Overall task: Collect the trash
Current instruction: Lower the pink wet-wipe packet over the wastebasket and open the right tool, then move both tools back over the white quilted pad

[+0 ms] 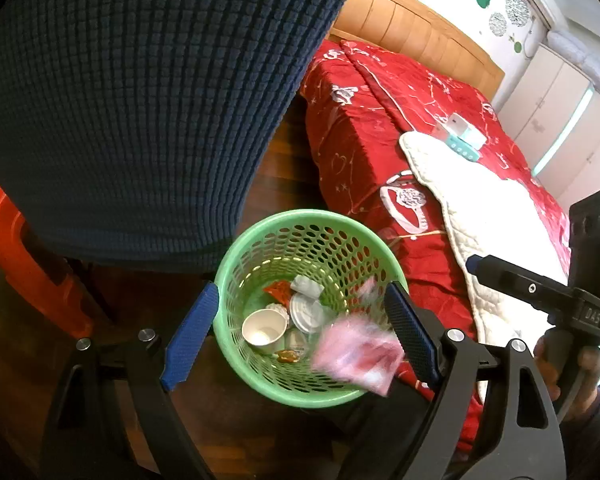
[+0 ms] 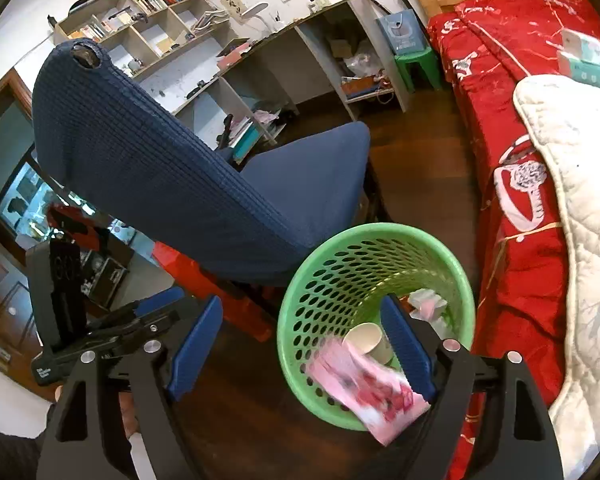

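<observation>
Now both grippers hang over a round green plastic basket with a perforated wall [image 1: 340, 248], which stands on the dark wooden floor [image 2: 420, 160] between a blue fabric-covered chair [image 2: 160, 152] and a bed with a red patterned cover [image 1: 364, 120]. The right gripper [image 2: 300, 348] has its blue-padded jaws spread wide, and a crumpled pink and white wrapper [image 2: 376, 396], blurred, sits loose at the basket's near rim just beside the right finger; whether it touches the pad cannot be told. The left gripper [image 1: 296, 336] also stands wide with nothing pressed between its pads. Inside the basket lie a white paper cup [image 1: 262, 330], a round white lid [image 1: 306, 312] and small scraps. A white quilted blanket [image 1: 496, 216] lies on the bed.
</observation>
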A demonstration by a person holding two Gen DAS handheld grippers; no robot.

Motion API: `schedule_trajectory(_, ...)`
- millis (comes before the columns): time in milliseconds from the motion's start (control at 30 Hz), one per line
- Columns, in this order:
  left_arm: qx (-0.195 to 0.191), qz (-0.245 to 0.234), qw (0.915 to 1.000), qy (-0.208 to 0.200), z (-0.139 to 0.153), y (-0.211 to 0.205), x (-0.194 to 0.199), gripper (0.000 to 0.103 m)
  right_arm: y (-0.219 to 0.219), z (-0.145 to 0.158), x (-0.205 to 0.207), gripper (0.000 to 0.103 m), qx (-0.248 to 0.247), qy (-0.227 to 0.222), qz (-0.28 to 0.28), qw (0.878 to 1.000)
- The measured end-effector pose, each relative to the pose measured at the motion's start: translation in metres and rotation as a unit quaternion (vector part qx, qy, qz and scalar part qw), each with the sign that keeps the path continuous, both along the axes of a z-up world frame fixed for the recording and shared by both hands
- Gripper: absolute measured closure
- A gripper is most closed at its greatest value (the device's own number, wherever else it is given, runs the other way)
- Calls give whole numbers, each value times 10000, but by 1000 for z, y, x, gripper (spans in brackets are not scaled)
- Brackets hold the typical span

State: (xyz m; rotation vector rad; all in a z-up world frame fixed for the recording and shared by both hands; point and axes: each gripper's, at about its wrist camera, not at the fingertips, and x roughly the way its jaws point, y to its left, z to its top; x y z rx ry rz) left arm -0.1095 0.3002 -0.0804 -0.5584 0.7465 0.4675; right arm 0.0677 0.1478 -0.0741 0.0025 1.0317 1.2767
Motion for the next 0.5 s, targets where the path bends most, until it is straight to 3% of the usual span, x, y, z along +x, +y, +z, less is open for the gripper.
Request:
schedule_trajectory(267,50,-173,9998,-9,3,-11,12,19,-33,7,14,24,-126,-285,-366,9988)
schedule_trajectory(500,68,-522,9986,18,4,-33,41,19,-103,8,48,24,-390,-513,-1028,9926)
